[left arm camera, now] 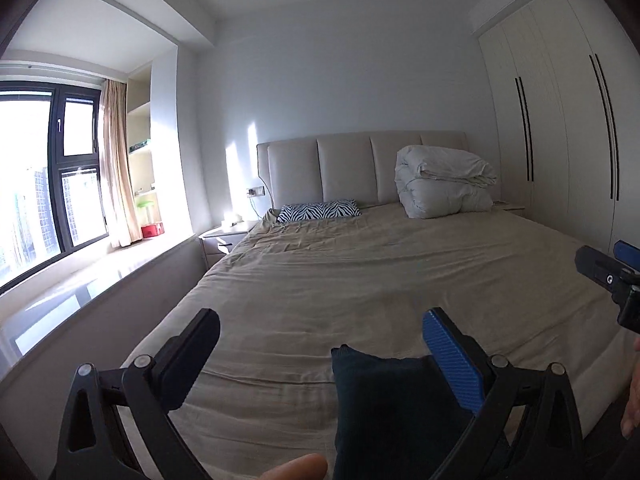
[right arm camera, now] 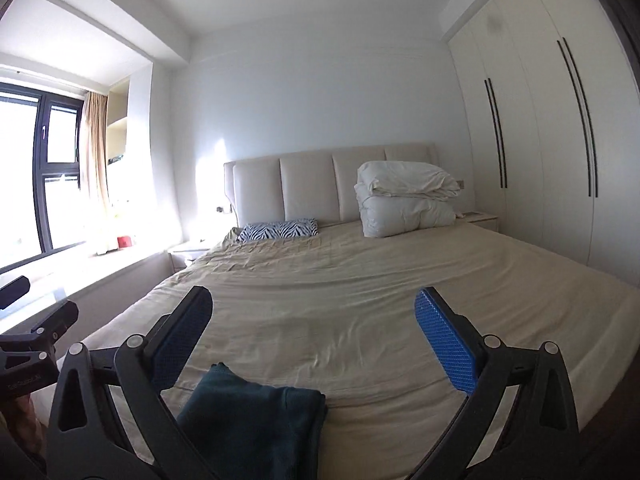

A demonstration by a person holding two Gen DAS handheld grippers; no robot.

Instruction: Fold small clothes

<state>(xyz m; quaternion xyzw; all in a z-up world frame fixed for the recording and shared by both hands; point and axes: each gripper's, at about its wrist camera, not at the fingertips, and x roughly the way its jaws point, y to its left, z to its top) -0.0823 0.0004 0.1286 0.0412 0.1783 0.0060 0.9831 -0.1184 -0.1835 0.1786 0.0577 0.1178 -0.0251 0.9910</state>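
Note:
A dark teal garment [right arm camera: 256, 424] lies folded near the foot of the bed [right arm camera: 360, 304], low in both views. In the left wrist view the garment [left arm camera: 384, 408] sits low between the fingers, close to the right blue pad [left arm camera: 452, 356]. My left gripper [left arm camera: 320, 344] is open and holds nothing. My right gripper [right arm camera: 312, 328] is open and empty, raised behind the garment. The right gripper also shows at the right edge of the left wrist view [left arm camera: 612, 276]. The left gripper shows at the left edge of the right wrist view [right arm camera: 32, 340].
A beige sheet covers the bed. A folded white duvet [left arm camera: 444, 182] and a zebra pillow [left arm camera: 320, 210] lie by the headboard. A window ledge [left arm camera: 80, 280] runs along the left, a nightstand [left arm camera: 222, 240] beside the bed, a wardrobe [left arm camera: 560, 140] on the right.

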